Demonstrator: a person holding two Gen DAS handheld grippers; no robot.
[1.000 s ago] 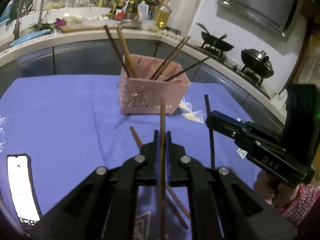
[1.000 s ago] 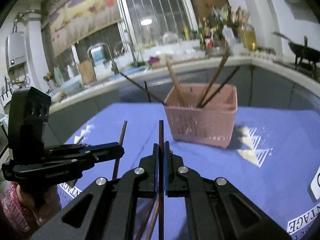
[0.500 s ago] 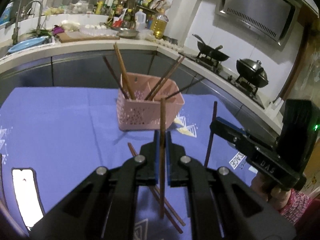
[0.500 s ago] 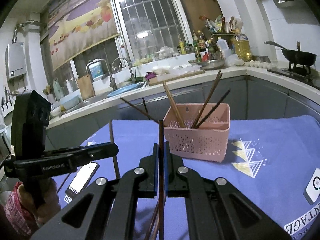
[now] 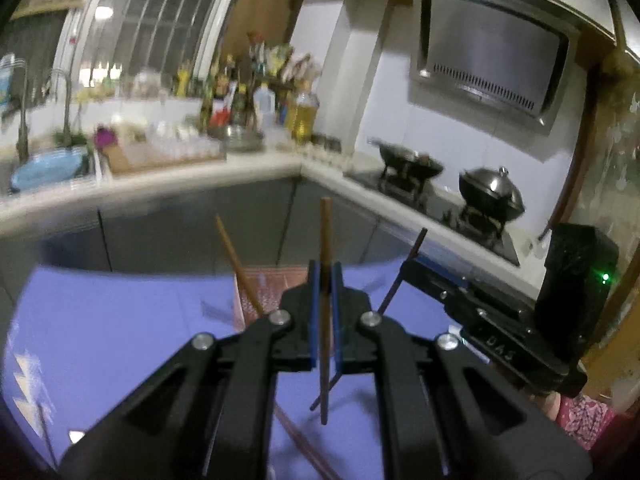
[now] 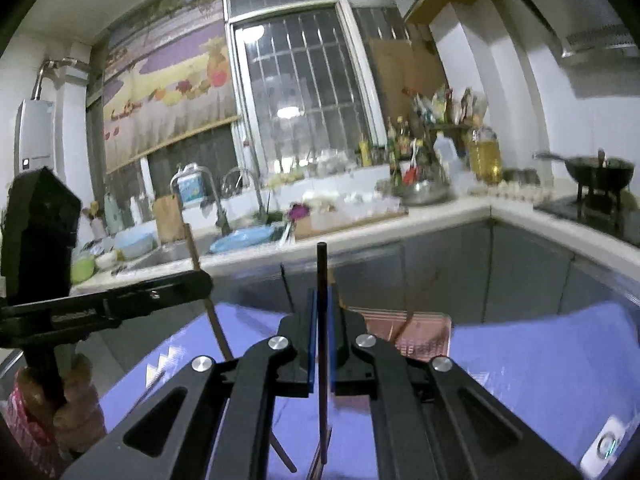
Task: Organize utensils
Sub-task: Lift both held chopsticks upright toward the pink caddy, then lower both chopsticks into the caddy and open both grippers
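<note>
My left gripper [image 5: 325, 276] is shut on a brown chopstick [image 5: 325, 240] held upright. My right gripper [image 6: 323, 304] is shut on a dark chopstick [image 6: 321, 272], also upright. Each gripper shows in the other's view, the right one [image 5: 416, 268] with its dark chopstick [image 5: 408, 264], the left one [image 6: 200, 284] with its brown chopstick [image 6: 192, 248]. The pink utensil basket [image 6: 420, 332] sits low on the blue cloth, mostly hidden behind the fingers; its rim shows in the left wrist view [image 5: 272, 280] with a brown chopstick [image 5: 236, 260] leaning out. More chopsticks [image 5: 304, 448] lie on the cloth below.
The blue tablecloth [image 5: 120, 320] covers the table. A phone [image 6: 604, 444] lies at the cloth's right edge. The kitchen counter [image 5: 160, 176] with a sink, bottles and a stove with pans [image 5: 492, 192] runs behind.
Both grippers have risen and tilted upward with their chopsticks, so the basket and table have dropped low in both views and the kitchen walls fill the frames.
</note>
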